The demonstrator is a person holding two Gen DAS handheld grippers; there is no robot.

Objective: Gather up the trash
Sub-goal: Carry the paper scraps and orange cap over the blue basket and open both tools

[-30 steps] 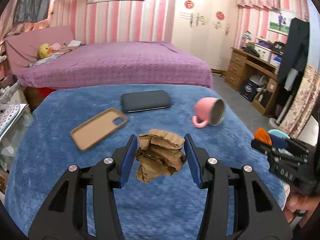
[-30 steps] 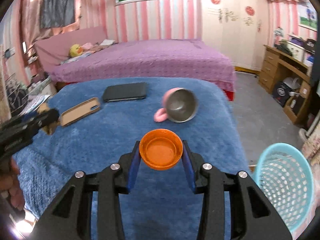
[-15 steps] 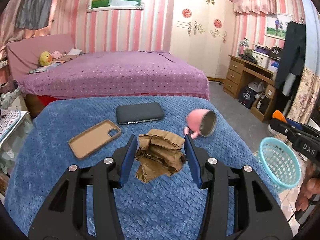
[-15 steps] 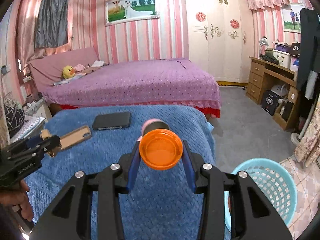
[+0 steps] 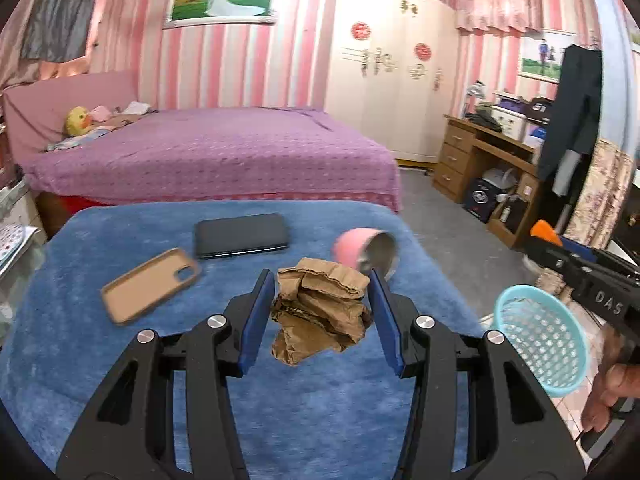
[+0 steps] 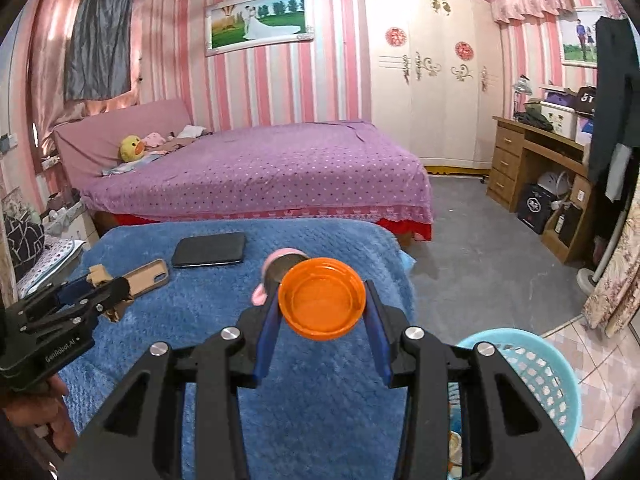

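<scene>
Crumpled paper: brown, creased, clamped in left gripper, above blue blanket.
Orange lid: round, shallow, pinched in right gripper, left of basket.
Blanket, leftward on: tan phone case, black phone, tipped pink mug.

In the right wrist view the orange lid hides most of the pink mug; the blue basket at lower right sits partly behind the right tongs.

both wrist views look forward and down, close over the shared blue blanket and basket.
</scene>
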